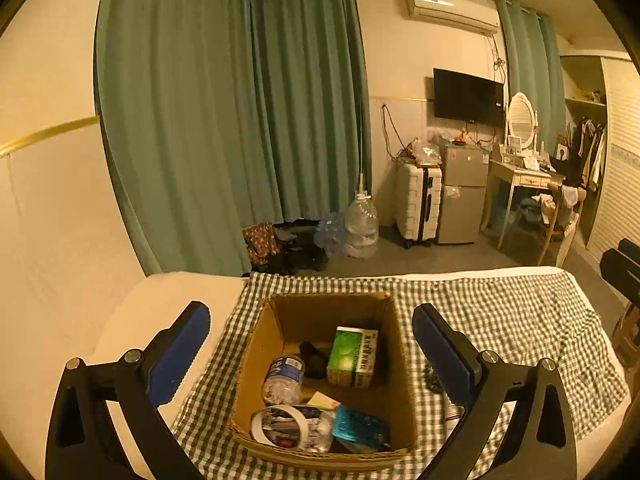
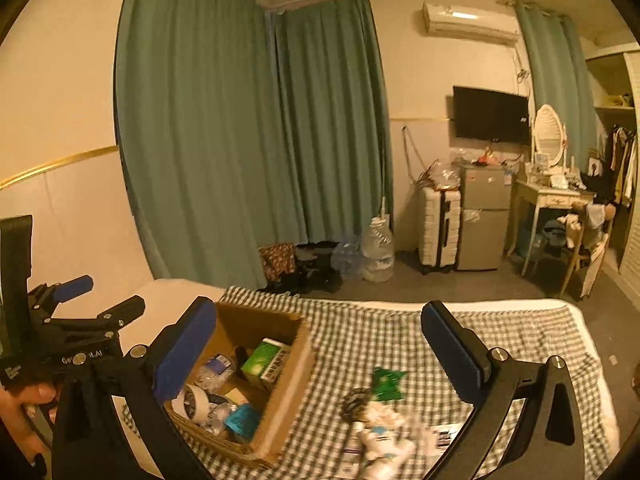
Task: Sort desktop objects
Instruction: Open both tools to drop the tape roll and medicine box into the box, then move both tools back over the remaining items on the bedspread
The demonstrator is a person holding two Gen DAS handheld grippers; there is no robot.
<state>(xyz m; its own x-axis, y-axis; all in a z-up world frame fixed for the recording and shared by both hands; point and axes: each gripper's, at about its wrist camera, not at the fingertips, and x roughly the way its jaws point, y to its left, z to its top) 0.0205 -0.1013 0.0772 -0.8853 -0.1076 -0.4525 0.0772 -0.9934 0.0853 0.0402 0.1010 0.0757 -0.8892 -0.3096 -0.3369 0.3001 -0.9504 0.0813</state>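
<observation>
The left gripper (image 1: 311, 354) hangs above the table with its blue-padded jaws spread wide and nothing between the pads; the space between them frames a brown cardboard box (image 1: 400, 364) that sits directly below and ahead, at about 12 o'clock from the gripper. Inside the box, a green and white carton (image 1: 352, 356) stands toward 1 o'clock, a small clear bottle with a blue label (image 1: 283, 380) lies at about 10 o'clock, a roll of tape (image 1: 276, 424) rests at 7 o'clock against the near wall, and a teal object (image 1: 360, 426) lies at 5 o'clock. The right gripper (image 2: 319, 354) is likewise wide open and empty, raised over the green-checked cloth (image 2: 512, 340) that covers the white table (image 2: 168, 296). From this gripper the same box lies at about 9 o'clock, partly behind its left pad, while loose items still lie on the cloth at about 6 o'clock: a crumpled green wrapper (image 2: 386, 384), a dark coiled item (image 2: 356, 402) just beside it, and blurred white packets (image 2: 384, 436) nearer the camera. At 9 o'clock in the right wrist view, the left gripper's body is seen with a hand (image 2: 24, 404) gripping its handle. Beyond the table, green curtains (image 1: 224, 120) hang at 12 o'clock.
</observation>
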